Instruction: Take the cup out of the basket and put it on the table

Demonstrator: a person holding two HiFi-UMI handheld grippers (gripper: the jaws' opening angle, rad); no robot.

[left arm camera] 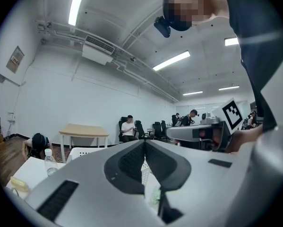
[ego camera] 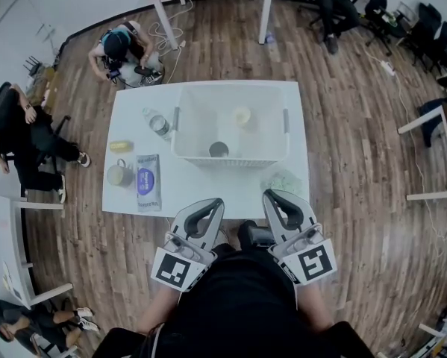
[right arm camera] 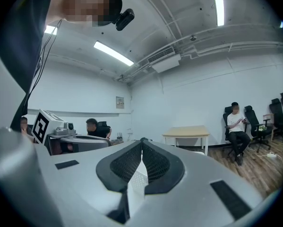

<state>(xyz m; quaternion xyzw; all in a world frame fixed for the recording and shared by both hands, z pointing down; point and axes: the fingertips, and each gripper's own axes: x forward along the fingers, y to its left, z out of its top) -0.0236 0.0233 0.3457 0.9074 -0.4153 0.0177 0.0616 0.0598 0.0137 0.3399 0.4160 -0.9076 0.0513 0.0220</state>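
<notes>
Firstly, from the head view, a white rectangular table (ego camera: 126, 200) carries a white plastic basket (ego camera: 230, 160) with open lattice walls. Inside the basket a small round cup with a dark inside (ego camera: 219, 149) stands close to the near wall, and a pale yellow cup (ego camera: 242, 115) stands further back; neither is on the table. To the left of the basket lie a clear plastic water bottle (ego camera: 157, 123) and a blue and white packet (ego camera: 148, 183). The left gripper (ego camera: 216, 202) and the right gripper (ego camera: 270, 195) hang side by side over the near edge of the table, apart from the basket. Next, in the left gripper view, the two dark padded fingers (left arm camera: 132, 162) are pressed together with nothing between them, and the bottle and the basket rim show beyond them. Finally, in the right gripper view, the fingers (right arm camera: 158, 163) also meet at the tips and pinch nothing.
</notes>
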